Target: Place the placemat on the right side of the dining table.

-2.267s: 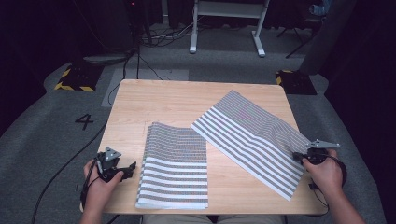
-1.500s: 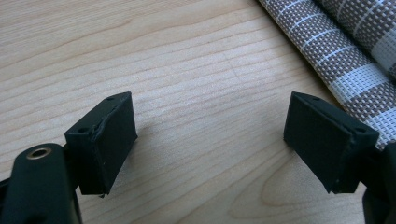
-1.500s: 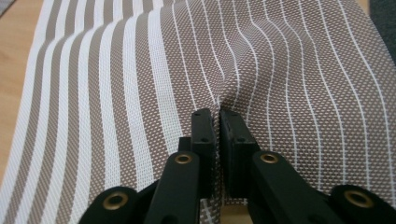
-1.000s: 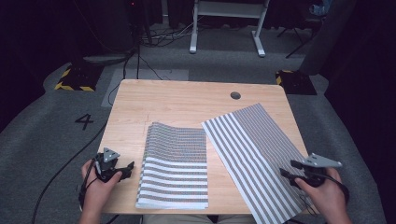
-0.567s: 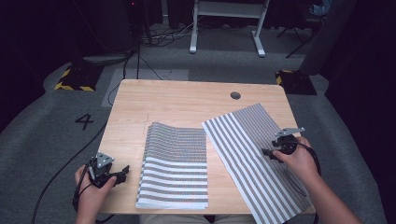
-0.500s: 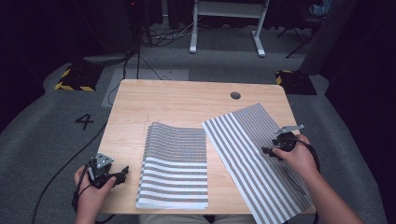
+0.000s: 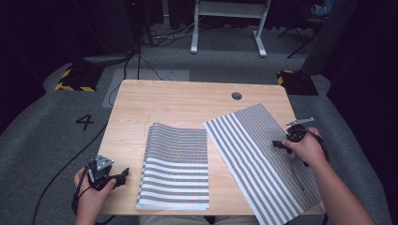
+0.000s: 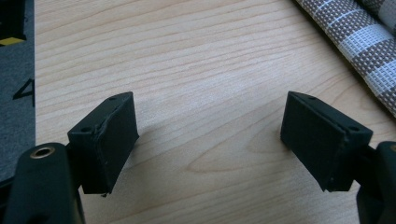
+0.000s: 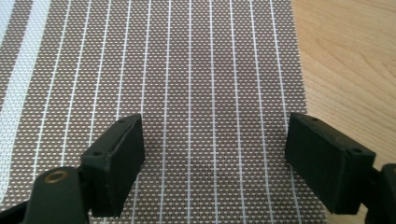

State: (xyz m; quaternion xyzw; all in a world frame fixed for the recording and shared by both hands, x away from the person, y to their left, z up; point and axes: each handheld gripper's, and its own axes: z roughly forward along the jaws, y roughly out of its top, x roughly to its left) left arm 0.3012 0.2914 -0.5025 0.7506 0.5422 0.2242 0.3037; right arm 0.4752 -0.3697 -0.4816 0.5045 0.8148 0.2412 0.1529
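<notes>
Jaws of the right gripper (image 7: 280, 144) are spread wide over the flat striped mat (image 7: 263, 154), directly beneath; its edge should be approached low. The left gripper (image 7: 123, 174) is held wide, empty, beside the folded mat (image 7: 176, 166).

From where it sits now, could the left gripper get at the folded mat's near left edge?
Probably yes. The left gripper sits open at the table's near left corner, beside the folded mat, with bare wood between them. The other mat and the right gripper are off to the right.
</notes>
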